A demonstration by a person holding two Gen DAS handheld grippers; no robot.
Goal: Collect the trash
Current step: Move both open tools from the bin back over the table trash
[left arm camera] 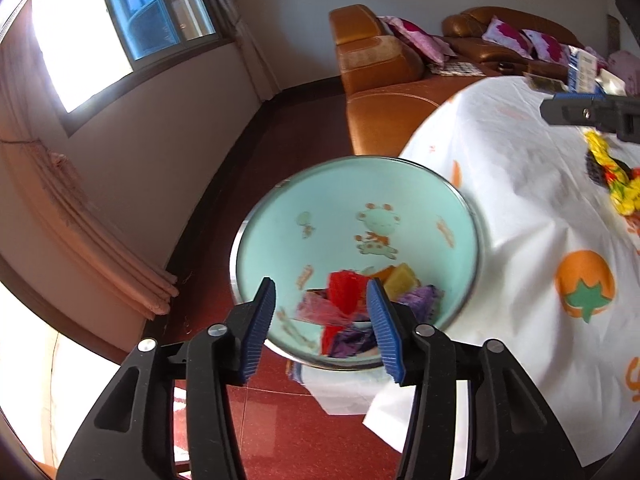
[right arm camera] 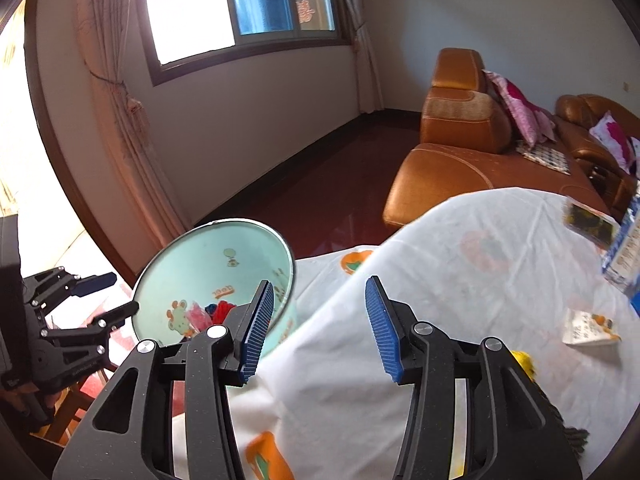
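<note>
1. Mint-green trash bin is sitting just beyond the left gripper, whose jaws are standing apart and empty; red, purple and orange wrappers are lying inside.
2. The right gripper, jaws likewise apart, is hovering over the tablecloth.
3. Only the right view is showing a small packet right of its jaws; only the left view is showing a yellow wrapper.

I have my left gripper spread wide with nothing between its blue pads, and my right gripper likewise gaping and empty, its fingers pointing forward, level.
</note>
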